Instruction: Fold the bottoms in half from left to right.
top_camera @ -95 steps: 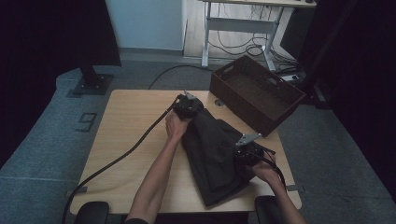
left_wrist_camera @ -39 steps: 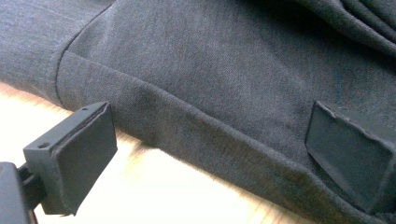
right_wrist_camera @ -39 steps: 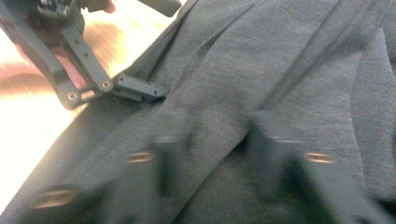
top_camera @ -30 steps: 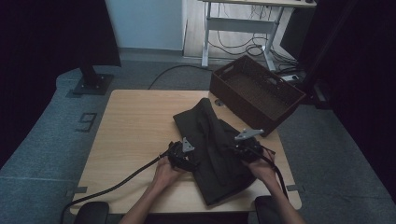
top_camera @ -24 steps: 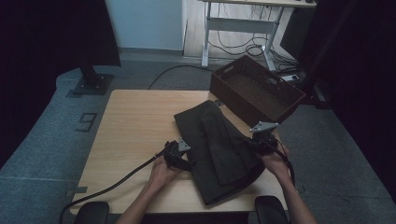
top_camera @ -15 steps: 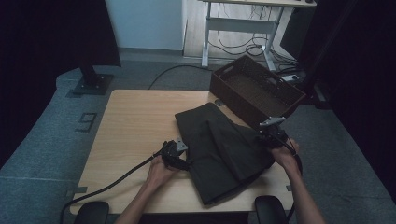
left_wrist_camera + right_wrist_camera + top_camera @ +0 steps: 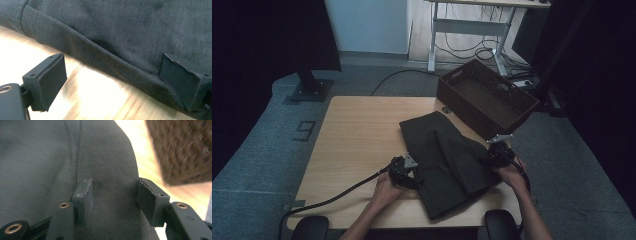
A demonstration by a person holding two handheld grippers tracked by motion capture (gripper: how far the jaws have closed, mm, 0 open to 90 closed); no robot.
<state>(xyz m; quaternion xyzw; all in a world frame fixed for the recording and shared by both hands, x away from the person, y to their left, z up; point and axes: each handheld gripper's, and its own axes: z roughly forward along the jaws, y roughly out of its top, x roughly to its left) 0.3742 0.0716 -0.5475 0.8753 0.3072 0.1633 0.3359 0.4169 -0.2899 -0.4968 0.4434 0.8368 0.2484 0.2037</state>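
A dark grey garment (image 7: 447, 160) lies folded flat on the wooden table (image 7: 357, 130). My left gripper (image 7: 412, 179) rests at its near left edge, open; one jaw stands over bare wood, the other over the hem (image 7: 120, 67), and nothing is pinched. At the garment's right edge is my right gripper (image 7: 486, 159). Its jaws have just been opening, and they now stand apart over the cloth (image 7: 50, 165) with the pads clear of it. Both hands come in from the bottom of the high view.
A brown woven basket (image 7: 492, 100) stands at the table's far right corner, close behind my right gripper, and its side (image 7: 182, 147) appears in the right gripper view. The left gripper's black cable (image 7: 337, 195) trails over the table's near left.
My right gripper has carried the garment's upper layer to the right, spreading it wider, and has then let go. The left gripper came from the garment's far end to its near left edge.
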